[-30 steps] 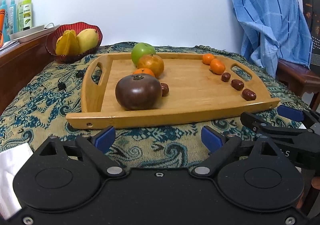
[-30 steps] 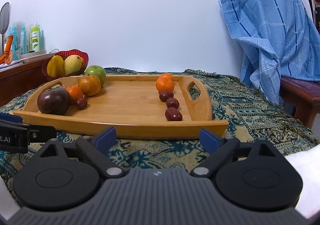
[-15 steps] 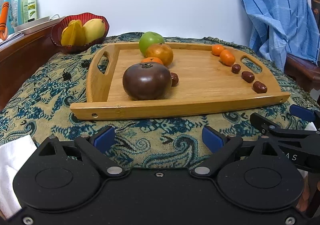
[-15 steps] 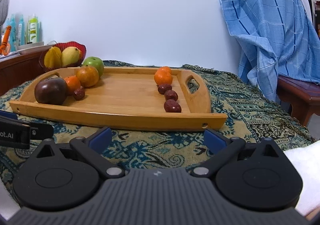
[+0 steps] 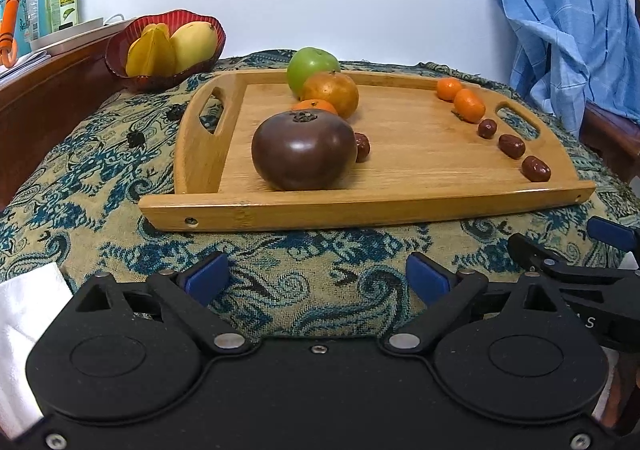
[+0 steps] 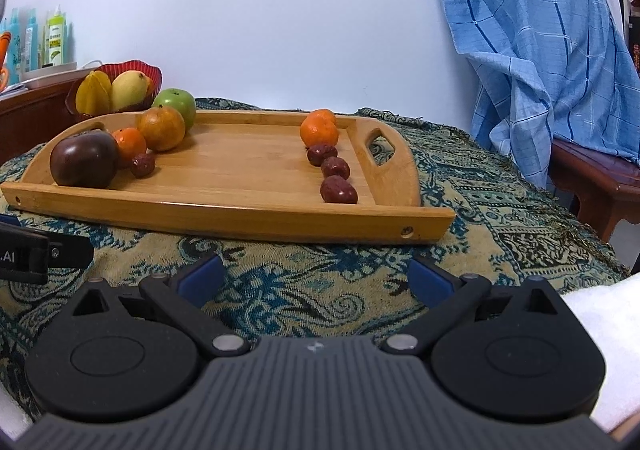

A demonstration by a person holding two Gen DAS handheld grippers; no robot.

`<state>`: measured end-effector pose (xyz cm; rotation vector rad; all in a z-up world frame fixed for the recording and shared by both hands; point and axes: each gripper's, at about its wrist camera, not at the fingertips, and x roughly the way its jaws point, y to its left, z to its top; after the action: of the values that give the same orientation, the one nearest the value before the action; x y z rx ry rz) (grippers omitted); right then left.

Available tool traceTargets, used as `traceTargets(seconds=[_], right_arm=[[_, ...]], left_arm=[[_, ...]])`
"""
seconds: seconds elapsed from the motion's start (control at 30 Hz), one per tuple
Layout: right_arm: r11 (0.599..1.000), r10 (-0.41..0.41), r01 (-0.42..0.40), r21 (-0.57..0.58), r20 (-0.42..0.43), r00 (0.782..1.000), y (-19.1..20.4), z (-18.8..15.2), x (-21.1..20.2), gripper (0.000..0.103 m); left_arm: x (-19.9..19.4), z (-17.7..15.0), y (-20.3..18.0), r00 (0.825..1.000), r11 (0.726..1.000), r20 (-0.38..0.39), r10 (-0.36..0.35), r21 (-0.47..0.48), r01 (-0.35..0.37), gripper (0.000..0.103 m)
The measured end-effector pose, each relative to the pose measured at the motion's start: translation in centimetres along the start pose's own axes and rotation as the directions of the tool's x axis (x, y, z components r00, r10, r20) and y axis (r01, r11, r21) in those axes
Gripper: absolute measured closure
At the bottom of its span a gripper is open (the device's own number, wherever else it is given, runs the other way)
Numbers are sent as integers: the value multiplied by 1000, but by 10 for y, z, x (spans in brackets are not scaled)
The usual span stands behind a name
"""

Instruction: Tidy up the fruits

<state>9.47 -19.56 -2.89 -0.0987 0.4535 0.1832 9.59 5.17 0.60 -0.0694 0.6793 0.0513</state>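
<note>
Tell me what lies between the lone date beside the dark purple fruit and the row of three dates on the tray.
Nothing: between the lone date and the row of three dates there is only bare board of the wooden tray, clearest in the right wrist view.

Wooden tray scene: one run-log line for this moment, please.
left gripper: open, empty | right gripper: open, empty | wooden tray: fruit in two groups | dark purple fruit: near left | both short of tray

Plain white wall (image 6: 280,10) across top; blue checked cloth (image 6: 540,62) draped upper right; dark wooden furniture (image 5: 48,90) at left.
</note>
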Motion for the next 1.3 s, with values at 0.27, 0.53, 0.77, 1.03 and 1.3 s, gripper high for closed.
traceTargets(seconds=[0.27,0.53,0.77,1.03,1.3], right_arm=[[1000,7,-7,2,-15,1000,-1,-1,3,0],[1000,16,-16,4,-21,1000,-2,0,4,0],[1000,16,-16,2,-21,1000,-1,0,4,0],[1000,16,-15,1,-21,1000,-1,0,4,0],[1000,16,-16,1,-21,1000,-1,0,4,0]], left_arm=[[4,0,0,1000,1000,-5,21,4,-21,5],[8,0,-2,999,999,-12,39,14,-38,0],[9,-1,-3,999,999,-11,42,18,-41,0],[10,-1,-2,999,999,-11,49,10,-49,0],[12,-1,-3,999,999,-12,52,10,-52,0]])
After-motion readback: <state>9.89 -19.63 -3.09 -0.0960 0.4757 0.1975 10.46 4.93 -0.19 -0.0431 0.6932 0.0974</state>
